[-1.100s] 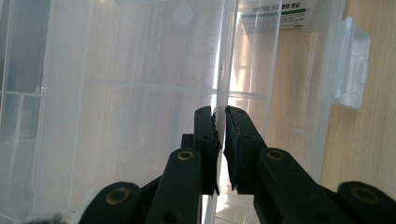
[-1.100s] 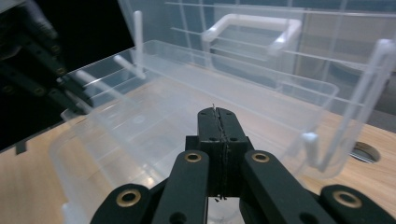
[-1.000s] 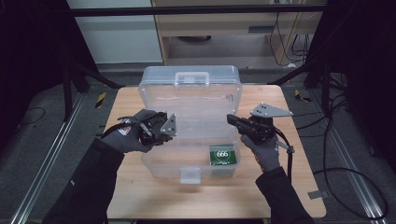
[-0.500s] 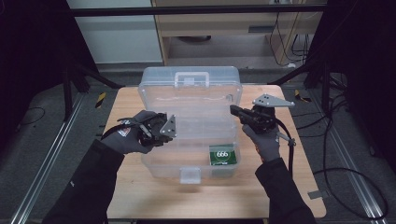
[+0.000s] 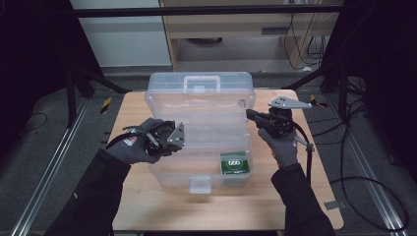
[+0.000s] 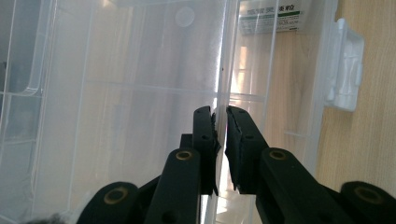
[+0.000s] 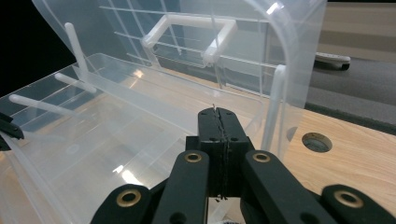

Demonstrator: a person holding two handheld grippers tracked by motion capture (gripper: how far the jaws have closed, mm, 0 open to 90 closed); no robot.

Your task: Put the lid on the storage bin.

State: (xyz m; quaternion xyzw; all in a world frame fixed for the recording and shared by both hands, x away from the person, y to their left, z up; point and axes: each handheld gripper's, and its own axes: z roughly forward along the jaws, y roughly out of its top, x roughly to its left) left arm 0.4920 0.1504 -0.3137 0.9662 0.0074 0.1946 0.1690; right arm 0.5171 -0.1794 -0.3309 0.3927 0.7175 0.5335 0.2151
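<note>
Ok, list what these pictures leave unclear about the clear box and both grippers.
- Left gripper, left gripper view: jaws straddle a wall of the clear box; contact unclear.
- Right gripper, right gripper view: jaws closed on the tray wall; its lower edge is hidden behind them.
- Green pack, high view: print too small.

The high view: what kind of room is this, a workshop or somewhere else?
Probably a lab or recording bay: a small wooden table inside a dark metal frame, cables across the grey floor, and a clear plastic box being handled.
</note>
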